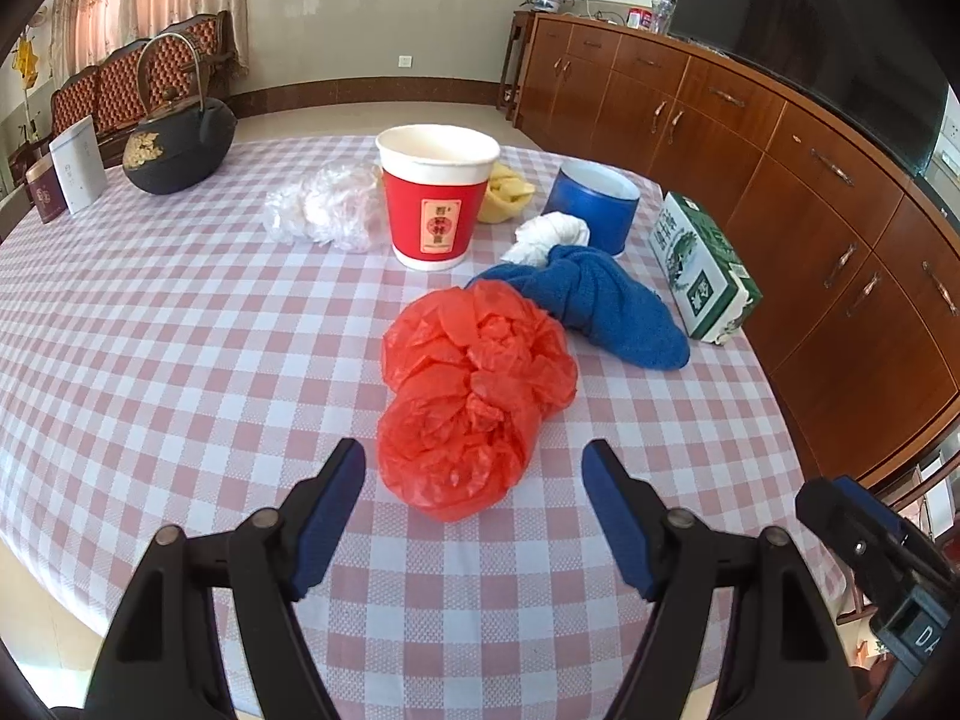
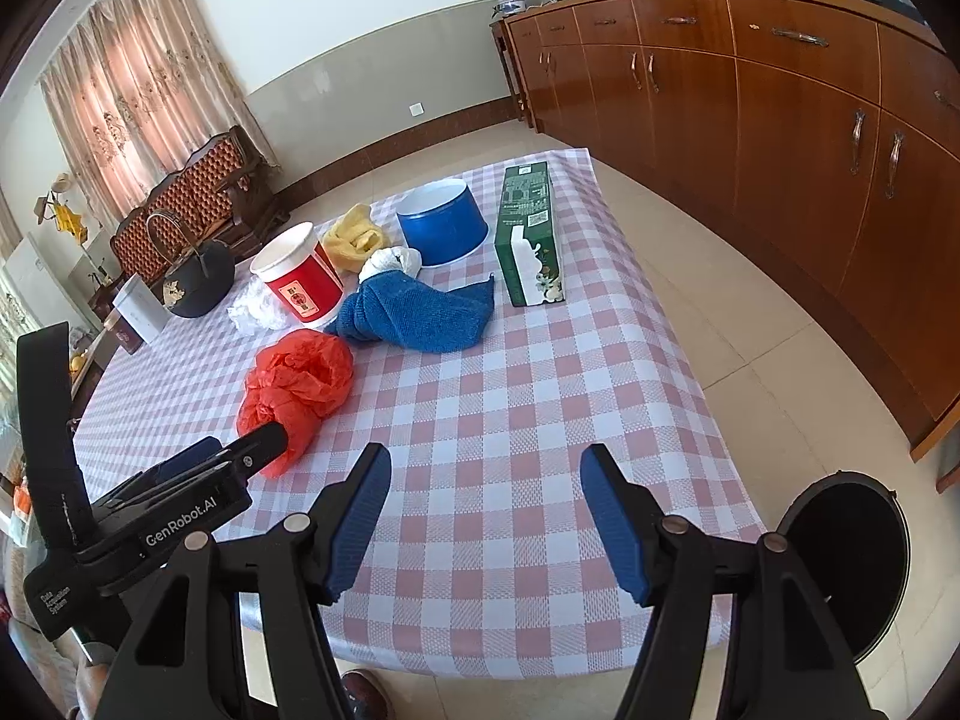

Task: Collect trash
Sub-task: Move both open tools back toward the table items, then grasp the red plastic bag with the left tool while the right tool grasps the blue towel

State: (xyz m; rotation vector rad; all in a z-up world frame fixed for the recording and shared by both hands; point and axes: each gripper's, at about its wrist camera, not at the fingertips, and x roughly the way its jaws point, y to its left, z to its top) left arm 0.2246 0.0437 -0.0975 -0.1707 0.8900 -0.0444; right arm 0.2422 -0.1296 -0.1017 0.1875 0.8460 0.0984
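Left wrist: left gripper [image 1: 474,468] wide, empty, straddling near end of red bag [image 1: 474,396] on table [image 1: 150,360]. Risk: thin film slipping out, or snagging blue towel [image 1: 606,300] touching far side.

Right wrist: right gripper [image 2: 486,474] wide, empty, over bare cloth. Bin [image 2: 852,564] on floor at right; risk of bag missing it.

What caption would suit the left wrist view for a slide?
Open left tool approaches a crumpled red plastic bag on the checkered table, with a blue cloth and red paper cup behind.
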